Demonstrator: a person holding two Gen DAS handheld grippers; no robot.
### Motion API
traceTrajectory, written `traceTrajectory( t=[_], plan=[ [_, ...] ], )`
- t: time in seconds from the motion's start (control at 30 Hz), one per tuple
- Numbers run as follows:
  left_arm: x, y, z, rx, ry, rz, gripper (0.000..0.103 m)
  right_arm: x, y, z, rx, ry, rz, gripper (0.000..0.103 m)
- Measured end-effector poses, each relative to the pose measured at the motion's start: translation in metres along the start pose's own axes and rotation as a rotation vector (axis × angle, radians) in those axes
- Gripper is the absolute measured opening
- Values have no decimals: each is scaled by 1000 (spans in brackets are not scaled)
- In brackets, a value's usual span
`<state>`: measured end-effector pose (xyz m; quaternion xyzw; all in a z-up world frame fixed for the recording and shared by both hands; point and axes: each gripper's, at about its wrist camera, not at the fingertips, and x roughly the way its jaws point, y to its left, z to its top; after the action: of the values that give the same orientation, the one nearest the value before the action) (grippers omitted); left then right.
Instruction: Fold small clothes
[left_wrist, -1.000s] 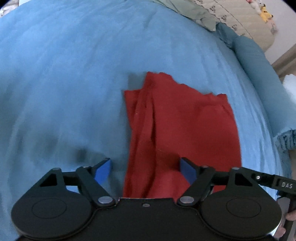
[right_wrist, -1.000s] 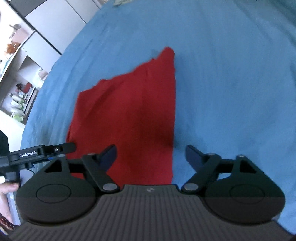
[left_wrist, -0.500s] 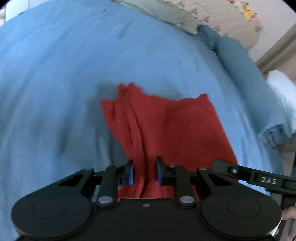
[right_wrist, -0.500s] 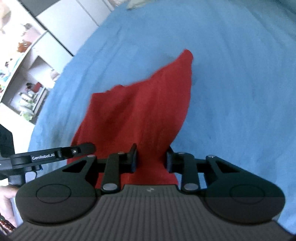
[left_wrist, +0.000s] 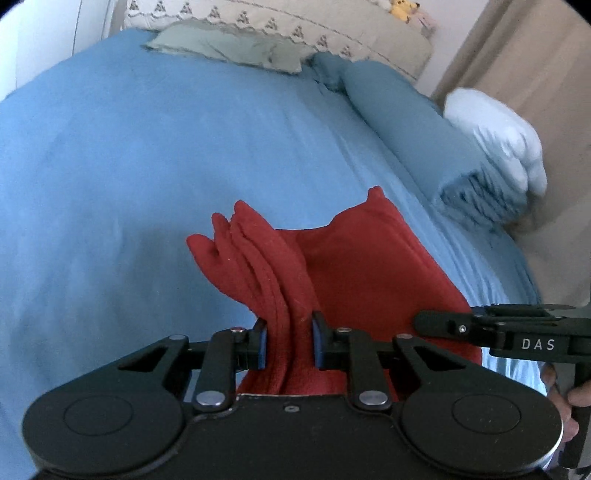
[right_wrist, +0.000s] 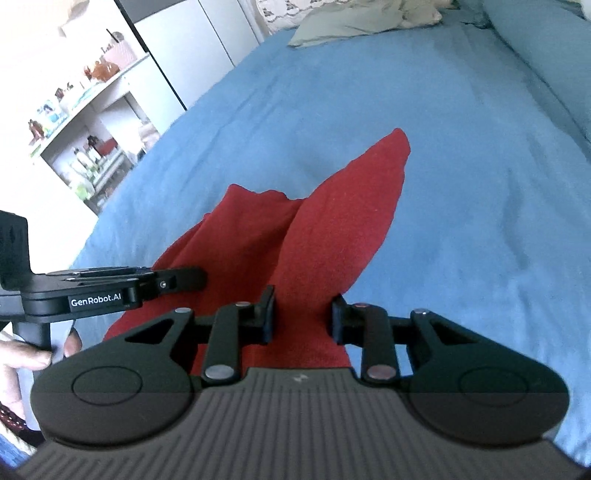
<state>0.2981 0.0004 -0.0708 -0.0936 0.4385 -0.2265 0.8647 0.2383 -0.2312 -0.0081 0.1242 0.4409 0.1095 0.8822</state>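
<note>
Blue bedding (left_wrist: 147, 155) fills most of both views, with a rolled blue duvet (left_wrist: 413, 136) along the far right side and a grey-green pillow (left_wrist: 229, 46) near the headboard. Off to my left in the right wrist view I can see white shelves (right_wrist: 81, 122) crowded with small things.

I have the red garment (left_wrist: 369, 266) pinched at its near edge by both tools. My left gripper (left_wrist: 288, 345) is clamped on a bunched, several-layered ridge of cloth, its blue pads pressed against the fabric on either side. My right gripper (right_wrist: 301, 317) is closed on the other near corner, though its jaws sit a bit wider around a flatter section of cloth. The near edge is lifted off the bed, while the far part appears to rest on the bedding or hang just above it, peaking into two points.

I judge this to be the start of a fold, carrying the near edge over toward the far edge. My worries are these. The left grip has gathered the cloth into a rope, so if I lay it down as is, the fold will likely set with creases. The right hold looks looser; a quick pull could let that corner slip out and drop crooked. If I move the two tools unevenly, the garment will twist, and dragging the far part could ruck up the soft bedding beneath it.
</note>
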Motion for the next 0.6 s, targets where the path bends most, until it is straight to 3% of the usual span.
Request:
traceTrajectory(
  t=[0.13, 0.3, 0.43, 0.6],
  plan=[
    [19, -13, -39, 28, 36, 37, 24, -1, -21, -49, 15, 25, -17, 44],
    [34, -3, -73, 0, 58, 95, 25, 23, -52, -99, 55, 46, -54, 44],
    [42, -1, -76, -7, 64, 86, 27, 33, -77, -117, 116, 38, -29, 46],
    [38, -6, -79, 56, 59, 128, 32, 36, -81, -122, 112, 29, -32, 50]
  ],
)
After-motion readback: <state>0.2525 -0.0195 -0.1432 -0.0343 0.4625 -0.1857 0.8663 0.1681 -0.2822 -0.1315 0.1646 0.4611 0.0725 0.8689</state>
